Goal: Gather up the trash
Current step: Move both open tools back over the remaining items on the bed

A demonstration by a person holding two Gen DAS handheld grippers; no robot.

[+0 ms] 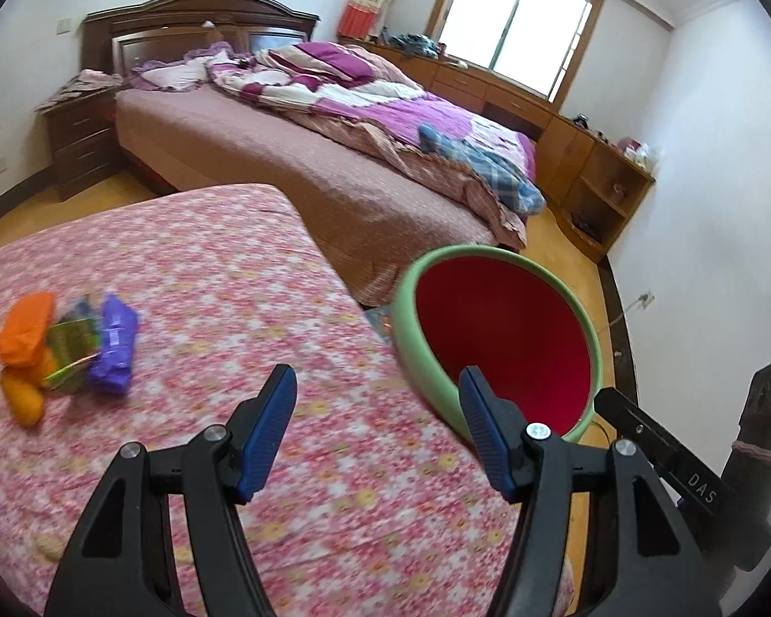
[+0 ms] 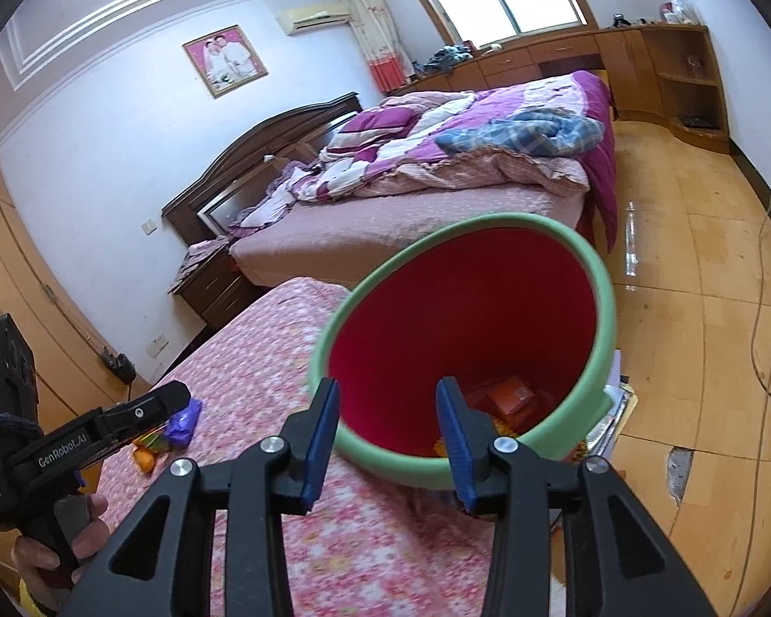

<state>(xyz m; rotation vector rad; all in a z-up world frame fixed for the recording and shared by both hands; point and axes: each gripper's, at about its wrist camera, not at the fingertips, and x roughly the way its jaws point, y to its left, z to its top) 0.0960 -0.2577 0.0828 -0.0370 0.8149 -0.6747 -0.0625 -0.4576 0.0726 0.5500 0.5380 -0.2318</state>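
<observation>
Two hand-held grippers, left (image 1: 378,411) and right (image 2: 388,424), both spread, bin (image 2: 604,308) tilted, mouth toward them

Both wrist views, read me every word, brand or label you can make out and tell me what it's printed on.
"DAS" on the black body of the right gripper, seen from the left wrist view.
"GenRobot.AI" on the black body of the left gripper, seen from the right wrist view.
Small white print lower on that left gripper: too small to read.
Purple packet, green packet on the flowered table: print blurred, unreadable.
Orange box inside the bin: unreadable.
</observation>
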